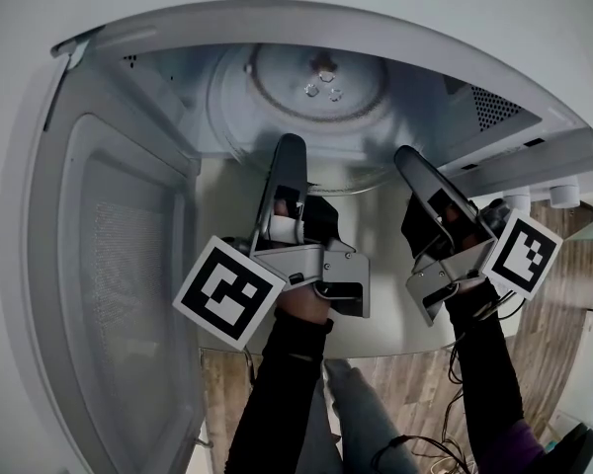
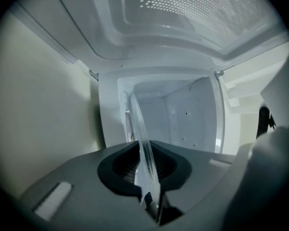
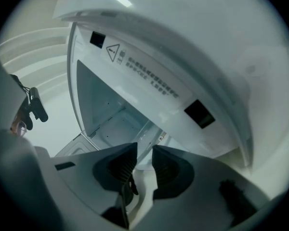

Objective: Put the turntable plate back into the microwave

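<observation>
Glass turntable plate [image 1: 316,92] is inside the microwave [image 1: 494,156] cavity, its near rim at the front opening. The three raised bosses at its centre show through the glass. Can't tell if it's seated on the cavity floor.

Left gripper [image 1: 290,146] is clamped on that near rim. In the left gripper view the plate [image 2: 143,143] runs edge-on between the jaws, both pads pressed against the glass, no gap.

Right gripper [image 1: 412,158] is just beside it at the right part of the opening. Its jaws stand apart, holding nothing, only the cavity sill showing through the gap [image 3: 144,150]. No contact with the plate that I can see.

Microwave door [image 1: 109,265] is swung fully open to the left. Perforated vent [image 1: 494,107] is on the cavity's right wall.

Writing: the right gripper view shows a warning label [image 3: 135,64] on the front frame, a triangle symbol plus several lines of print, too small to read. No brand visible.

Marker cubes [image 1: 227,292] [image 1: 524,253] sit at the back of each gripper. Wood floor [image 1: 563,304] shows below.
</observation>
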